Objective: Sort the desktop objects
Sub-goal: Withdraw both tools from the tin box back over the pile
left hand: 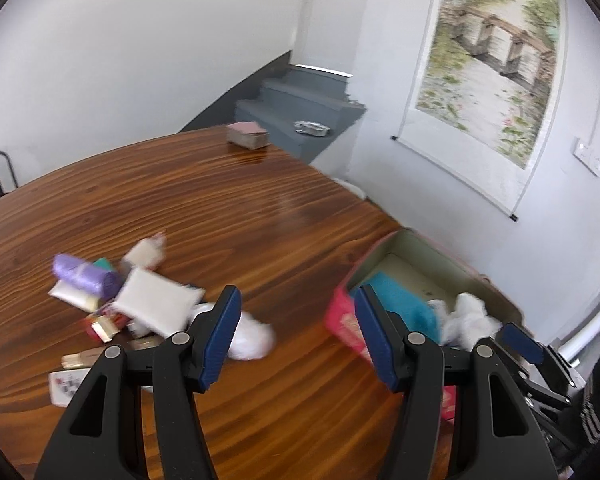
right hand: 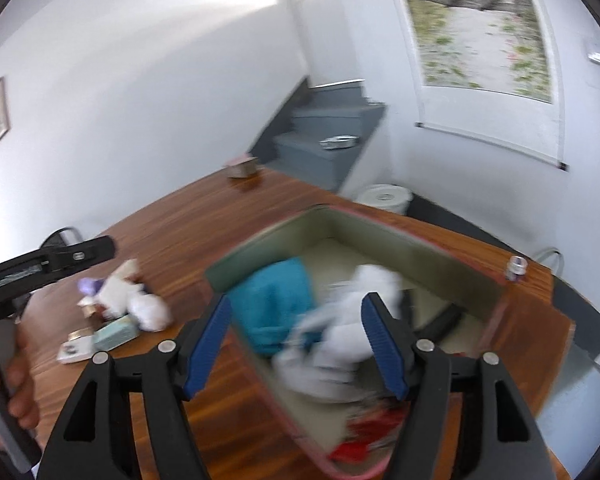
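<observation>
Left gripper point(left hand: 296, 334) jaws apart, empty, above bare tabletop point(left hand: 228, 208) between clutter pile point(left hand: 140, 300) and pink box point(left hand: 412, 280). Right gripper point(right hand: 296, 344) jaws wide, nothing clamped, over box holding teal cloth point(right hand: 274, 304), white crumpled bag point(right hand: 340, 336).

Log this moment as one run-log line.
left gripper: open, empty | right gripper: open above box | pile: unsorted on table

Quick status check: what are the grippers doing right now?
Both hand-held grippers open, empty: left, right. Right over pink cardboard box. Clutter pile unsorted. Nothing blocking.
</observation>
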Available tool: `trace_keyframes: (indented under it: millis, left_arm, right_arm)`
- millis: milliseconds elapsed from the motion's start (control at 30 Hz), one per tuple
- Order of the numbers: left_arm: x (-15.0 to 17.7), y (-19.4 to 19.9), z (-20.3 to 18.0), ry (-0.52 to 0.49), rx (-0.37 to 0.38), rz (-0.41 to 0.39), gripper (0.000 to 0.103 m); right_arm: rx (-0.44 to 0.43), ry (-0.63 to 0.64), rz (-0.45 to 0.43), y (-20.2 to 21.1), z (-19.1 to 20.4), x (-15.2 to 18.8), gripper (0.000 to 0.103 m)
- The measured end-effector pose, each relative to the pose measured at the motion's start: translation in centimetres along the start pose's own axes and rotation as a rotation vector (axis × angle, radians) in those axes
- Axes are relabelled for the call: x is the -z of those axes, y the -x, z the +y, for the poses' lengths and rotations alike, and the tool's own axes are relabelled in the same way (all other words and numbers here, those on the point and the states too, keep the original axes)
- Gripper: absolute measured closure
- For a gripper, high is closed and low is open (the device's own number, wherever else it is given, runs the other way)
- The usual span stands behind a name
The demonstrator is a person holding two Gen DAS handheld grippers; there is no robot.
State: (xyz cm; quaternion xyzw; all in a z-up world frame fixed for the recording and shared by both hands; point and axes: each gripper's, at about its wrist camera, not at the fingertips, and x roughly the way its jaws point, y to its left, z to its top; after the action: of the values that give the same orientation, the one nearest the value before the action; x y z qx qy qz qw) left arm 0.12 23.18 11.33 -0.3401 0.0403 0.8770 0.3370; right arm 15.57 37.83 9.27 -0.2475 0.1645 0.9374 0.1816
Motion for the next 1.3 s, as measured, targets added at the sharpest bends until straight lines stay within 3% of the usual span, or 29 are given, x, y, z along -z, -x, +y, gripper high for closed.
trace_keyframes:
  millis: [467, 767, 1033, 1300]
  left_arm:
    - [2.2, 0.4, 9.7, 0.083, -0.185, 0.053, 0.040]
    - [3.4, -1.1, 14.6, 0.164, -0.213, 0.122, 0.040]
    - [4.1, -2.7, 15.1, 0.191, -0.193, 0.174, 0.040]
    - [4.5, -4.4, 14.1, 0.182, -0.199, 0.176, 0.040]
  right_arm:
    - [-0.159, 0.104, 0.117, -2.3, 7.0, 3.1, 0.023]
    - [-0.192, 0.107, 0.171, -3.7, 8.5, 3.8, 0.023]
    - [-0.206, 0.116, 0.193, -4.4, 9.4, 4.4, 0.023]
    - [-0.218, 0.124, 0.205, -4.9, 9.8, 4.8, 0.023]
